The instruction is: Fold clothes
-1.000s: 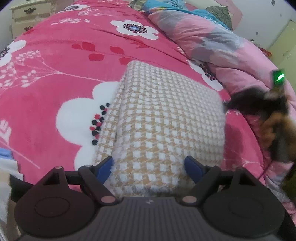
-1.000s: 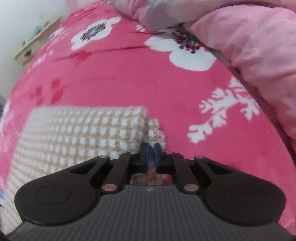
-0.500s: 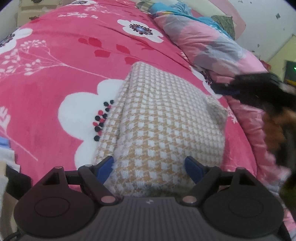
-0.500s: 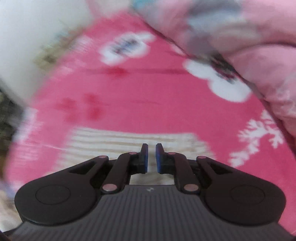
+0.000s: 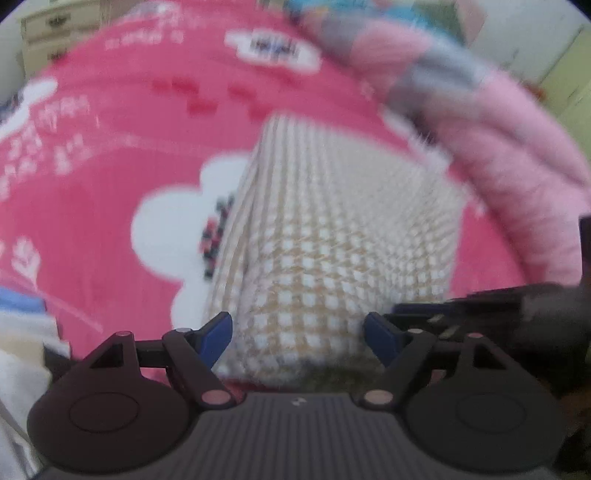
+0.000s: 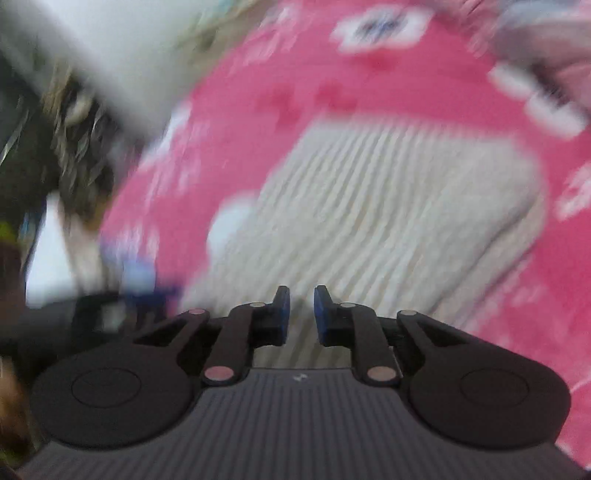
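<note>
A folded tan-and-white checked garment (image 5: 332, 236) lies on the pink flowered bedspread (image 5: 110, 155). My left gripper (image 5: 297, 334) is open, its blue-tipped jaws wide apart over the garment's near edge, holding nothing. My right gripper (image 6: 300, 312) is open by a small gap and empty, above the near edge of the same garment (image 6: 388, 206). In the left wrist view the right gripper shows as a dark blurred shape (image 5: 498, 314) at the right, beside the garment. Both views are blurred by motion.
A pink quilt (image 5: 498, 140) is bunched along the right side of the bed. A cream dresser (image 5: 59, 29) stands at the far left. Folded pale and blue cloths (image 5: 22, 325) lie at the near left. A white wall (image 6: 92, 48) is left of the bed.
My right gripper let go of the garment's corner, opened slightly and swung left toward the near edge. The left gripper stayed open and shifted a little over the garment.
</note>
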Tool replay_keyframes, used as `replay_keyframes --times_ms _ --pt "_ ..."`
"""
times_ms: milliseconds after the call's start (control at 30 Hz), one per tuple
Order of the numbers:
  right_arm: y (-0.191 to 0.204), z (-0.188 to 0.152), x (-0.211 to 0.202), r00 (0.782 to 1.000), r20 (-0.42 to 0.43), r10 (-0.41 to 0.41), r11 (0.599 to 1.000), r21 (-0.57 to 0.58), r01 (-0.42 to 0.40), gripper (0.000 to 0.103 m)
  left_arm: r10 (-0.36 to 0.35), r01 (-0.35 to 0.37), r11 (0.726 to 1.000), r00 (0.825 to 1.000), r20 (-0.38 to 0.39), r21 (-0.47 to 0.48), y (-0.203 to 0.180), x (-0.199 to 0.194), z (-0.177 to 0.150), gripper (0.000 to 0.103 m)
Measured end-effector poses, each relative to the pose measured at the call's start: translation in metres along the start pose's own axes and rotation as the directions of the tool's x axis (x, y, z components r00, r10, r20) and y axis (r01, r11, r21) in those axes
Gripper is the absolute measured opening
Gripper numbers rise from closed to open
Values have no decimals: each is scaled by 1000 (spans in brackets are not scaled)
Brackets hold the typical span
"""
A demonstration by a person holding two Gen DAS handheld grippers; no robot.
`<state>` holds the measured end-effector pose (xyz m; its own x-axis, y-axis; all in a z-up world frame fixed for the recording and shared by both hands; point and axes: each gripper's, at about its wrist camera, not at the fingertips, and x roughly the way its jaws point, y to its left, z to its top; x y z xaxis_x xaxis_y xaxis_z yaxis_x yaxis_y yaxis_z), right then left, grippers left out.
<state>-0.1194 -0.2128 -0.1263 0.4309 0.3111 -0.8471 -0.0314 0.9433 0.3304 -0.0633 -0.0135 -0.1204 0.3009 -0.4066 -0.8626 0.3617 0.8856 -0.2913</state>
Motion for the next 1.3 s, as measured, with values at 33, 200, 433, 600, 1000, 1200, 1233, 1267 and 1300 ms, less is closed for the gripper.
replay_keyframes --times_ms 33,200,433,600,1000,1200,1233,1267,1300 --pt "5 -11 9 1000 9 -13 999 -42 13 13 1 -1 1000 1000 -6 0 0 0 0 80" --pt "12 -4 -17 1000 12 -21 1000 2 21 15 1 -3 1000 997 76 16 -8 -25 12 78" --pt "-18 -10 -19 996 20 92 978 185 -94 13 -40 23 994 986 162 103 -40 -8 40 75" --pt "-61 6 -41 989 141 -43 958 286 1 15 -2 -7 988 998 60 151 -55 24 43 75" --pt "-75 37 -28 971 155 -181 963 226 143 16 106 -95 975 993 -46 199 -75 35 50 79" --pt "-91 37 -37 974 168 -152 937 337 88 21 138 -122 968 989 -59 218 -79 38 53 79" --pt "-85 41 -45 969 205 -140 943 325 68 21 139 -123 968 988 -60 218 -80 39 53 79" --pt "-81 46 -47 964 232 -132 950 307 56 20 141 -124 968 988 -61 220 -80 39 53 79" --pt "-81 51 -43 960 238 -146 953 294 72 20 143 -126 967 988 -61 222 -81 39 53 79"
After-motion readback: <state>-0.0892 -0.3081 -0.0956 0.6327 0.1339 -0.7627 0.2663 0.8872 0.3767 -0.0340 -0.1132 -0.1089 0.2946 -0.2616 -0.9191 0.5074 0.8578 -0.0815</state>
